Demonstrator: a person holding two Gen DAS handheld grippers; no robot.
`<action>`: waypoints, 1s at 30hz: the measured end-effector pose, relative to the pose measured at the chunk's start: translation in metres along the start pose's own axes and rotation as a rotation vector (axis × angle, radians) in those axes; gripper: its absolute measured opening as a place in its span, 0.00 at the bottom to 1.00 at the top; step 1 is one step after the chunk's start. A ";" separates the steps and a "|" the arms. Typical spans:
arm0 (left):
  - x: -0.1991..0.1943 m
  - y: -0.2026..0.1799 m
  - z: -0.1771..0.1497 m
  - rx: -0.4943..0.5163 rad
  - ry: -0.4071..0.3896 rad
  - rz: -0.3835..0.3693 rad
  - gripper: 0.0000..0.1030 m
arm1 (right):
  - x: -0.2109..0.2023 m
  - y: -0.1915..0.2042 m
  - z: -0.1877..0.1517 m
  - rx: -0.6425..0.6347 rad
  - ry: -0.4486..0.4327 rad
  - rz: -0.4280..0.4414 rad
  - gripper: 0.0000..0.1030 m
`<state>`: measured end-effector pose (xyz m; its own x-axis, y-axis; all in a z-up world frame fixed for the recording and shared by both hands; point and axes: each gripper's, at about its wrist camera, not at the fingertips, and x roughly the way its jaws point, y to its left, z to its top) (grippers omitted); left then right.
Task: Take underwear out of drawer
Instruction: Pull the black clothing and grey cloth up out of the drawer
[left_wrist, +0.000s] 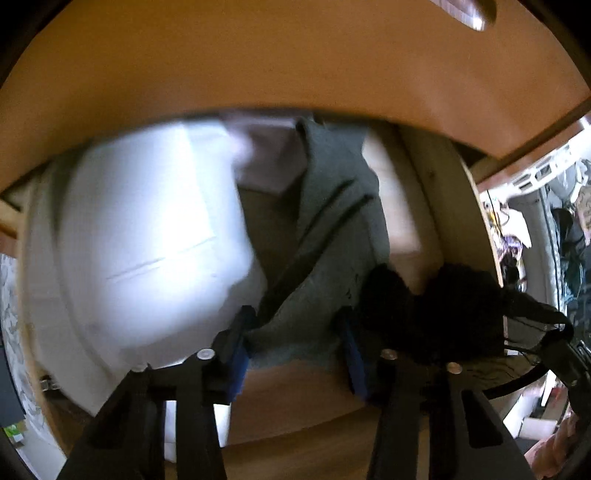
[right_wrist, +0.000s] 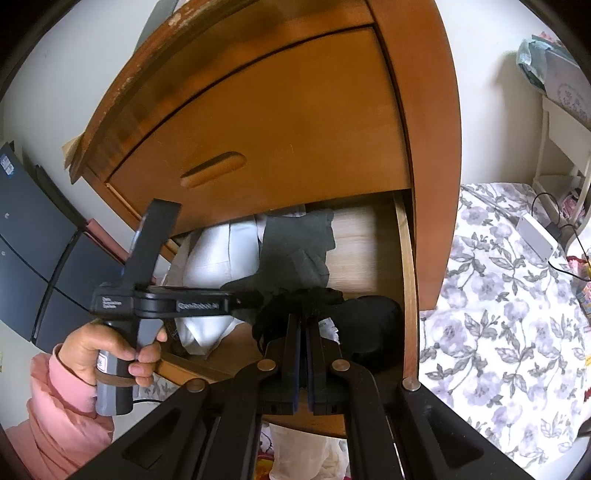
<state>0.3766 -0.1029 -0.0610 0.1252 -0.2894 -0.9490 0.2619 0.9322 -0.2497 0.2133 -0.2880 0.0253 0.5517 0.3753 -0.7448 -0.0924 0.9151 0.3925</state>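
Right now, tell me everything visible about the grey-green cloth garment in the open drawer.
The grey-green cloth garment is soft, matte knit with dark seam lines, crumpled and draped lengthwise down the open wooden drawer. It lies between the white folded fabric and bare drawer floor. Its near end sits between the left gripper's open blue-padded fingers.

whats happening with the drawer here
A person with a handheld gripper in each hand is pulling clothes from an open wooden drawer. The right gripper is shut on a black garment at the drawer's front. The left gripper points down into the drawer with a grey garment between its fingers; whether the pads press on it is unclear. White folded cloth lies beside the grey piece.
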 end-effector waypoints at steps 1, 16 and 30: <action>0.003 -0.001 0.000 0.005 0.011 0.001 0.22 | 0.001 -0.001 0.000 0.003 0.002 0.000 0.02; -0.046 0.003 -0.038 -0.065 -0.196 -0.217 0.04 | -0.010 0.000 -0.002 0.024 -0.031 0.006 0.03; -0.115 0.004 -0.079 -0.090 -0.346 -0.359 0.04 | -0.055 0.021 -0.006 0.008 -0.123 0.015 0.03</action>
<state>0.2882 -0.0486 0.0315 0.3560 -0.6362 -0.6844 0.2649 0.7711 -0.5790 0.1761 -0.2891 0.0715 0.6478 0.3672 -0.6675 -0.0949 0.9082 0.4075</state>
